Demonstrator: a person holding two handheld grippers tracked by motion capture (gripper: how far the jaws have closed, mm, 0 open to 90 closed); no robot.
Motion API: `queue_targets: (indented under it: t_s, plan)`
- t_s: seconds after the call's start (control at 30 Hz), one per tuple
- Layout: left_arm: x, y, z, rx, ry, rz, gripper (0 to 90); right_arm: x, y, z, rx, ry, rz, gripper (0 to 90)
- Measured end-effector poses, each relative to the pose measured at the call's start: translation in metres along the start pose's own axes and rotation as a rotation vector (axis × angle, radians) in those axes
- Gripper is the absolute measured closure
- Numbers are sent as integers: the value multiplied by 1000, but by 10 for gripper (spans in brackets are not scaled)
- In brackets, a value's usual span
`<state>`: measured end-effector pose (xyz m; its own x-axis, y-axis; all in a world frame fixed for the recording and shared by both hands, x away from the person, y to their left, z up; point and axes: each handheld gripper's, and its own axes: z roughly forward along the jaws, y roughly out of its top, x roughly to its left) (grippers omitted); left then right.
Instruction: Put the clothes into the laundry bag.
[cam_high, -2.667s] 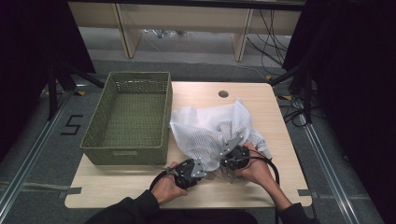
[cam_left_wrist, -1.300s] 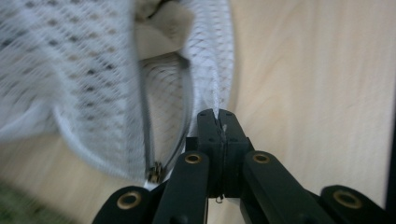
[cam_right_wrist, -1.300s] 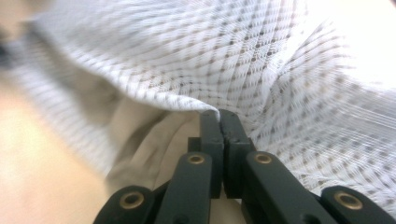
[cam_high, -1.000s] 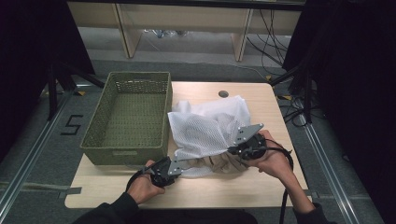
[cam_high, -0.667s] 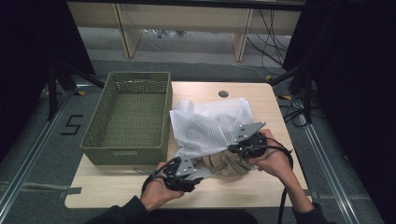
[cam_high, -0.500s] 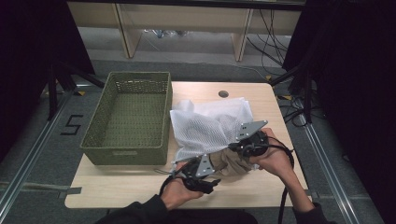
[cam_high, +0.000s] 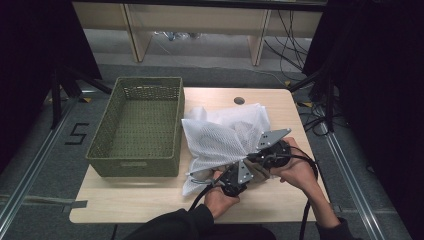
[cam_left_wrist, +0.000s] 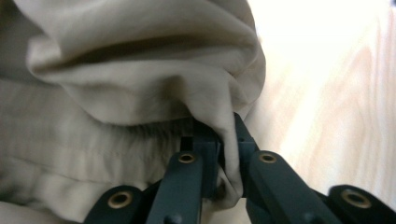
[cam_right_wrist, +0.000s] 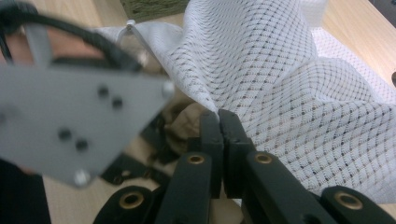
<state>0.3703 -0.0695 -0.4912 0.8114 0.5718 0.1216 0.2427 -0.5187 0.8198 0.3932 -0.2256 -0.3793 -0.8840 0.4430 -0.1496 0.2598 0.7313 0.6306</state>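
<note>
Wooden table (cam_high: 150, 205), green basket (cam_high: 137, 125) at left. Left gripper (cam_left_wrist: 219, 149): jaws, having just been closing, now pinching beige garment (cam_left_wrist: 140, 84) fold between fingertips. Right gripper (cam_right_wrist: 219, 123): clamping white mesh bag (cam_right_wrist: 289, 93) edge. Garment extraction likely beginning.

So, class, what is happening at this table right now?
A person works at a wooden table with a gripper in each hand. The right gripper is shut on an edge of a white mesh bag and holds it up. The left gripper has just closed on a fold of beige cloth at the bag's opening, near the table's front edge. A green basket stands to the left, beside the bag.
</note>
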Motion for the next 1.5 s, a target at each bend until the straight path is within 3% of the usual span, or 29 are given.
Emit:
queue_targets:
  t_s: [0.07, 0.1, 0.2, 0.23, 0.3, 0.33, 0.37, 0.4, 0.47, 0.57, 0.67, 0.73, 0.77, 0.87, 0.9, 0.93, 0.97, 1.0, 1.03, 1.07, 1.1, 1.13, 1.17, 1.2, 1.23, 1.33, 1.4, 1.43, 1.5]
  plan:
    - [15, 6, -10, -17, 58, -20, 867, 0, 0, -4, -8, 10, -9, 900]
    - [21, 8, -13, -55, 95, -62, 868, 0, 0, -5, -15, 18, -11, 900]
    - [46, 7, -20, -45, 163, -99, 867, 2, 0, -8, -4, 18, -16, 900]
    - [52, 3, -19, -30, 176, -96, 862, 3, -1, -7, -3, 29, -24, 900]
    - [57, -8, -13, 65, 155, -57, 835, 6, -4, -3, 18, 41, -24, 900]
    - [56, -15, -10, 79, 146, -78, 818, 6, -5, 0, 22, 52, -26, 900]
    - [52, -20, -5, 46, 153, -115, 810, 6, -6, 3, 31, 48, -19, 900]
    - [51, -22, -7, 74, 152, -82, 795, 6, -7, 5, 38, 56, -27, 900]
    - [50, -23, -13, 92, 130, -78, 729, 6, -9, 10, 55, 64, -25, 900]
    - [46, -24, -26, 73, 132, -109, 581, 6, -11, 13, 64, 66, -8, 900]
    - [37, -26, -38, 68, 95, -136, 484, 4, -12, 10, 60, 65, -9, 900]
    - [31, -27, -39, 115, 49, -136, 409, 2, -12, 9, 53, 60, -12, 900]
    - [28, -28, -37, 136, 50, -127, 369, 3, -12, 9, 55, 60, -8, 900]
    - [24, -28, -19, 134, 94, -104, 327, 6, -10, 8, 53, 62, -16, 900]
    - [25, -27, -12, 126, 109, -93, 360, 7, -9, 8, 58, 64, -21, 900]
    - [27, -26, -8, 114, 118, -72, 458, 7, -9, 8, 54, 68, -29, 900]
    - [29, -24, -5, 82, 123, -38, 629, 8, -9, 8, 54, 71, -30, 900]
    - [30, -21, -2, 62, 122, -67, 765, 8, -9, 7, 56, 74, -29, 900]
    - [31, -18, 0, 25, 145, -107, 831, 9, -10, 7, 58, 74, -26, 900]
    - [34, -15, -2, 24, 153, -118, 853, 9, -11, 6, 63, 79, -18, 900]
    - [35, -10, -1, -51, 182, -181, 860, 10, -12, 7, 66, 102, -21, 900]
    - [40, -6, -7, -55, 194, -165, 863, 12, -14, 7, 64, 117, -11, 900]
    - [43, -2, -11, -86, 224, -175, 863, 13, -15, 7, 63, 138, -33, 900]
    - [47, 1, -14, -98, 235, -178, 863, 16, -15, 6, 67, 162, -22, 900]
    - [50, 2, -15, -96, 231, -198, 861, 18, -14, 6, 53, 178, -41, 900]
    - [51, -10, -7, -49, 234, -182, 840, 28, -13, 10, 77, 202, -61, 900]
    - [53, -22, -1, 25, 208, -172, 793, 35, -19, 25, 132, 229, -66, 900]
    - [51, -27, 2, 28, 204, -206, 752, 37, -23, 35, 159, 236, -69, 900]
    - [48, -32, -4, 38, 191, -211, 670, 38, -31, 51, 212, 237, -61, 900]
